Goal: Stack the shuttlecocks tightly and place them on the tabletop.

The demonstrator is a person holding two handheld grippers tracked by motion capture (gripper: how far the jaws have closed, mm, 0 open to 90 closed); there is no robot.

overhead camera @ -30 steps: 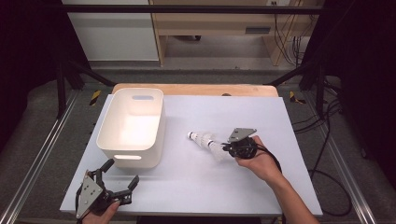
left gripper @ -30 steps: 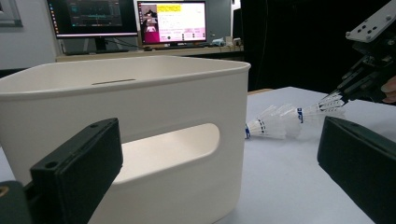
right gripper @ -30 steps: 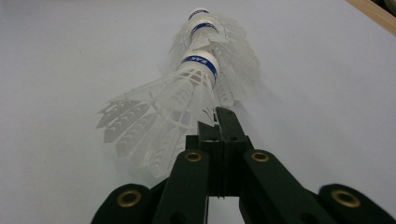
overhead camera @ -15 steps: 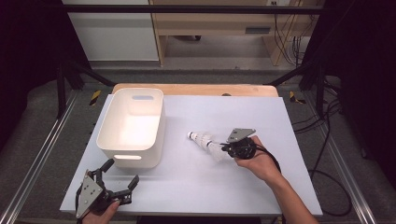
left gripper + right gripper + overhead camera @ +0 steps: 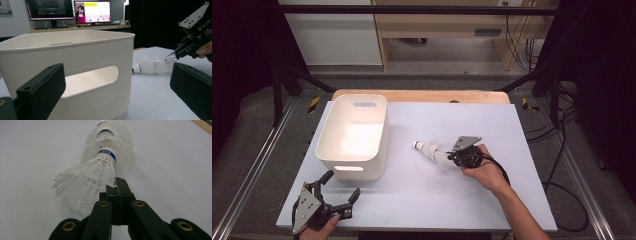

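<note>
Right gripper (image 5: 451,157) jaws pinched on skirt edge of stacked white plastic shuttlecocks with blue bands (image 5: 430,150); stack lies on pale table sheet (image 5: 492,125), just right of white plastic bin (image 5: 353,135). Left gripper (image 5: 341,192) jaws wide, nothing between, near table's front-left corner, facing bin.

I see white shuttlecocks (image 5: 100,167), each with a blue band on its white cork and a lattice-patterned skirt. The bin (image 5: 353,135) is plain white. The table (image 5: 512,130) surface is pale grey-blue. My right gripper (image 5: 119,185) and left gripper (image 5: 120,95) are black.
</note>
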